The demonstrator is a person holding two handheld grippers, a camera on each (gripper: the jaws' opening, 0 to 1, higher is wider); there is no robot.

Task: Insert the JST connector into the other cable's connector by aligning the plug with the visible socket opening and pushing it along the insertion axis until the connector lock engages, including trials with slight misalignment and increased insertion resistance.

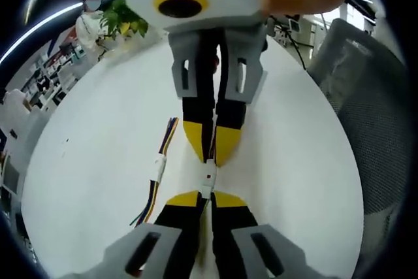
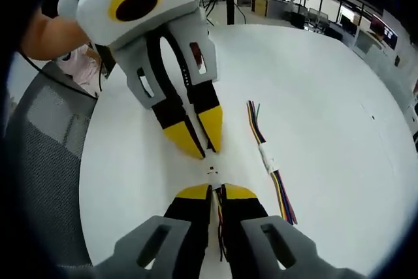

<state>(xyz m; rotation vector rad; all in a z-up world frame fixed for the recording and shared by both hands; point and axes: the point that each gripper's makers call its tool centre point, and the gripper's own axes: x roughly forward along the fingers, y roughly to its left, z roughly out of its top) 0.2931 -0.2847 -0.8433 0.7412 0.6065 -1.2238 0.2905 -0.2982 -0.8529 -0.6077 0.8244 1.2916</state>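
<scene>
Two small white JST connectors (image 1: 208, 180) meet end to end just above the white table (image 1: 294, 161), in the short gap between both grippers' yellow tips. My left gripper (image 1: 208, 195) is shut on the near connector, whose wires run back between its jaws. My right gripper (image 1: 212, 159) comes down from the top, shut on the far connector. From the right gripper view, the connectors (image 2: 213, 176) sit just past my right gripper (image 2: 217, 191), with the left gripper (image 2: 206, 151) opposite. Whether the two housings are fully seated is too small to tell.
A second cable (image 1: 159, 168) with multicoloured wires and a white connector lies flat on the table beside the grippers, also the cable (image 2: 268, 159). A grey mesh chair (image 1: 372, 115) stands at the table's edge. A potted plant (image 1: 121, 21) sits at the far rim.
</scene>
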